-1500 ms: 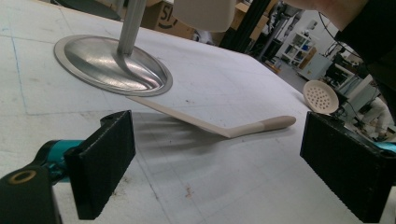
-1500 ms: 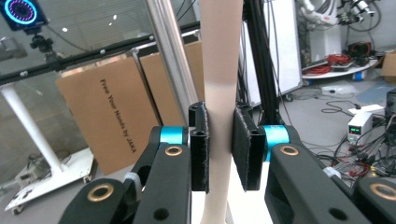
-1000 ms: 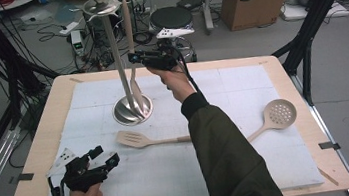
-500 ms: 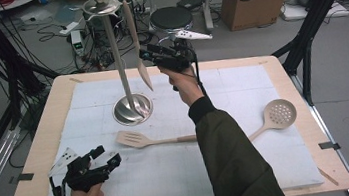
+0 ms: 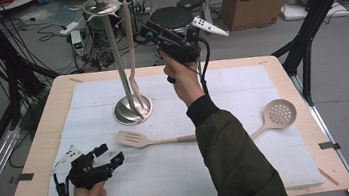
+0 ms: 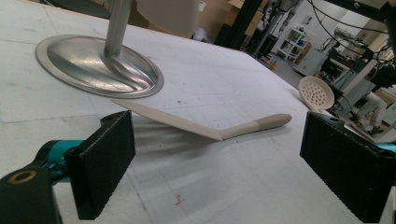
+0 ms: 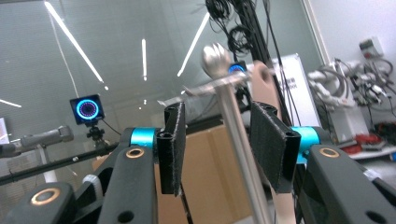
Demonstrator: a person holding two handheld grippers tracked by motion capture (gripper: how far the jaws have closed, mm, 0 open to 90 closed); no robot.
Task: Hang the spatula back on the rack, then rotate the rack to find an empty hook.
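I'm holding the right gripper (image 5: 152, 31) empty with jaws closing partway just right of the hung utensil (image 5: 132, 58), long axis vertical; the spread left gripper (image 5: 109, 155) is idling.

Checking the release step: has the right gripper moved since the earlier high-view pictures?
Yes. The right gripper has drawn up and to the right, away from the stand's pole; its jaws have just been closing and are empty.

stand (image 5: 118, 59): polished glossy metal | hanging utensil (image 5: 129, 38): matt beige plastic | table (image 5: 54, 118): pale wood, white matt mat (image 5: 242, 89)
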